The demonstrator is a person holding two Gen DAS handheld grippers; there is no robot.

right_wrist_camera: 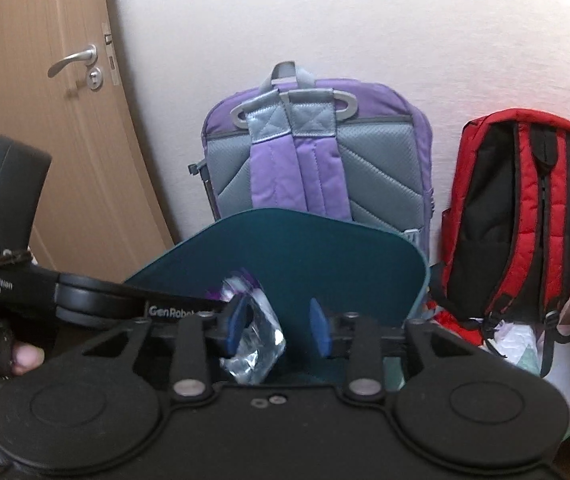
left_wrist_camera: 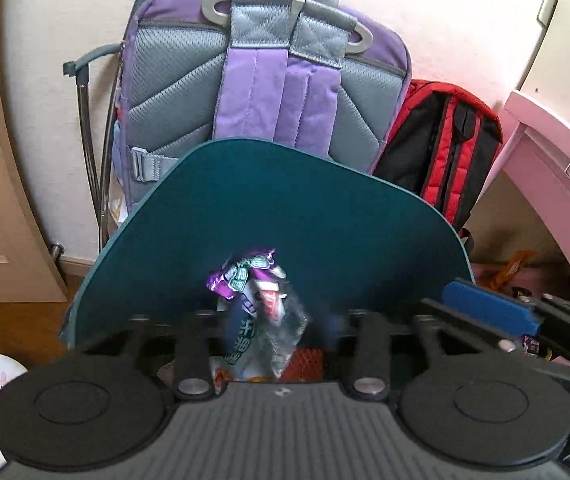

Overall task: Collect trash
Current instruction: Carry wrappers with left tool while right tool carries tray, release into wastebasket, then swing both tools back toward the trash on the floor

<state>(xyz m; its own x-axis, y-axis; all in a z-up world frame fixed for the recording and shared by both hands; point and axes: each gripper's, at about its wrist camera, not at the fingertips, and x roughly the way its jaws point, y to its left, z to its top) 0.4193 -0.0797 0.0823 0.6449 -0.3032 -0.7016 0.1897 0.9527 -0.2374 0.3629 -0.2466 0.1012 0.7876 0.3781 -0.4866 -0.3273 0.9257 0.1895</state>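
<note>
Now the left gripper (left_wrist_camera: 281, 320), fingers blurred and grip unclear, hangs a wrapper (left_wrist_camera: 259, 312) over the teal bin (left_wrist_camera: 325, 216), the right gripper (right_wrist_camera: 279, 326) spread and empty; next, probably release.

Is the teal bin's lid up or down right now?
Up. The teal lid stands raised behind the opening, backpacks showing above it, and the wrapper in the left gripper hangs before it.

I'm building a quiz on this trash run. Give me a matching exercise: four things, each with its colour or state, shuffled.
Things:
1. big backpack
2. small backpack
3. bin lid
4. right gripper

Colour or state:
A. teal, raised
B. red and black
C. open
D. purple and grey

Pairs: 1-D, 2-B, 3-A, 4-C
</note>
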